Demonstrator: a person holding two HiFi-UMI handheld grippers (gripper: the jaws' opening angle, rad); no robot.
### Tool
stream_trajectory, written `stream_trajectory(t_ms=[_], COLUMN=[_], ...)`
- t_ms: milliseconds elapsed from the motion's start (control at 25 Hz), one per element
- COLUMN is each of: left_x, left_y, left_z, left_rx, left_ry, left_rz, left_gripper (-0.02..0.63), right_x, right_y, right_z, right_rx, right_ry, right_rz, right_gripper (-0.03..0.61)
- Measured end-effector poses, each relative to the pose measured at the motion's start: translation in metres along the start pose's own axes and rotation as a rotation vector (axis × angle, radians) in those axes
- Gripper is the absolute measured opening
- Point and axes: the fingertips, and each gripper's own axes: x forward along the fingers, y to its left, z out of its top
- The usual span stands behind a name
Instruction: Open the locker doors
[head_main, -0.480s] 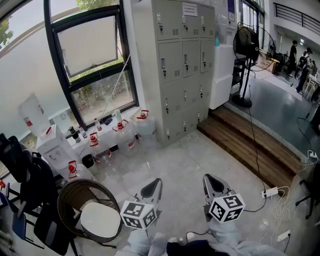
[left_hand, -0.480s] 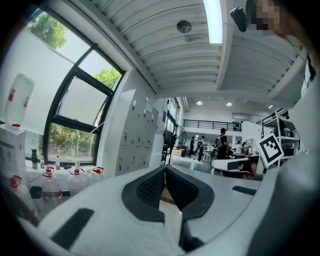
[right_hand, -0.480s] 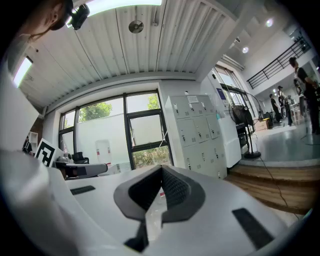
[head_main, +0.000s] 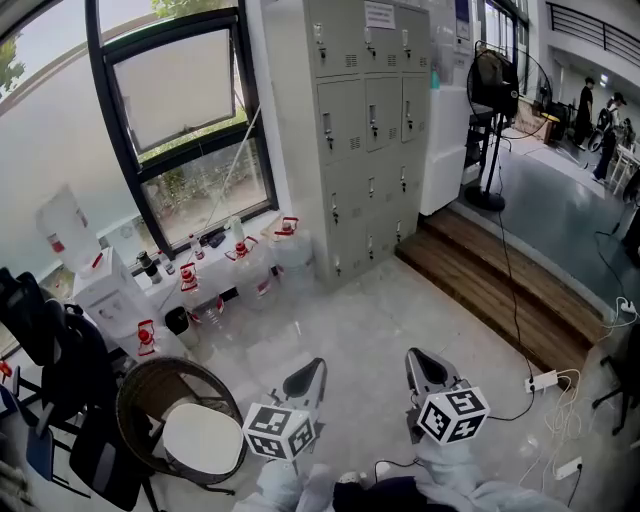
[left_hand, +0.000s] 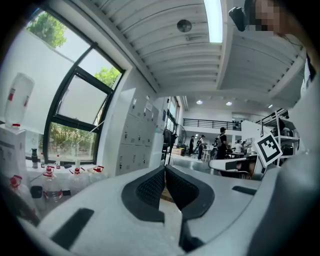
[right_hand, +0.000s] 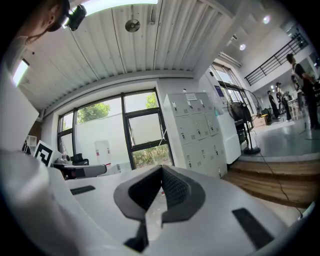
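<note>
Cut off at the top frame edge: lockers (head_main: 365, 120), a grey bank, upper row only partly in the head view. All doors shut; latches too small to read, white notice on a top door illegible. Well apart from both grippers, across the floor (head_main: 370, 330), against the far wall right of the window (head_main: 190, 120).

Below the marker cubes (head_main: 280, 430): pale sleeves (head_main: 450, 480), cropped by the bottom edge. Left gripper (head_main: 304, 376) low centre, jaws clenched together, nothing between the pads. Right gripper (head_main: 428, 366) near it, jaws likewise pressed tight, empty. Both pointing level toward the lockers, touching nothing.

Left edge: dark bag-and-chair clutter (head_main: 40, 340), partly cropped, hard to sort. Round wicker chair (head_main: 160, 385) with white cushion (head_main: 200, 440), near the left gripper. Clear water jugs (head_main: 255, 272) with red caps in a row under the window, white cartons (head_main: 100, 290) beside them; small bottles (head_main: 150, 266) there too tiny to identify.

Room: pale glossy floor, wooden step (head_main: 500, 290) right of the lockers, standing fan (head_main: 492, 85) on the raised level, white power strip (head_main: 540, 382) and loose cables (head_main: 565, 400) at right. Far right background: several people (head_main: 598, 115), tiny. Slatted white ceiling (left_hand: 165, 45) with strip light (left_hand: 214, 20) in the gripper views.
</note>
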Motion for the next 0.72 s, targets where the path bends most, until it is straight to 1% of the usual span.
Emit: stream_trajectory(t_ms=[280,400,560,720], left_x=[-0.018,-0.023,-0.025,-0.019], left_y=[0.003,0.009,0.015,0.025], left_z=[-0.024,-0.034,-0.034,-0.033], left_rx=[-0.001,-0.002,0.0,-0.017], left_ry=[0.04,0.072,0.081,0.077], left_rz=[-0.031,-0.023,-0.013,0.001], left_gripper=[0.012,0.012,0.012,0.012], right_x=[0.003,0.006,0.012,0.023], right_y=[0.018,0.024,0.026,0.025], right_z=[-0.026,-0.036,-0.037,-0.039], right_rx=[0.024,0.037,0.051,0.055], right_ry=[0.017,0.037,0.053,0.06], right_rz=[-0.011,-0.014,-0.004,0.003], right_gripper=[0.0,0.0,0.0,0.0])
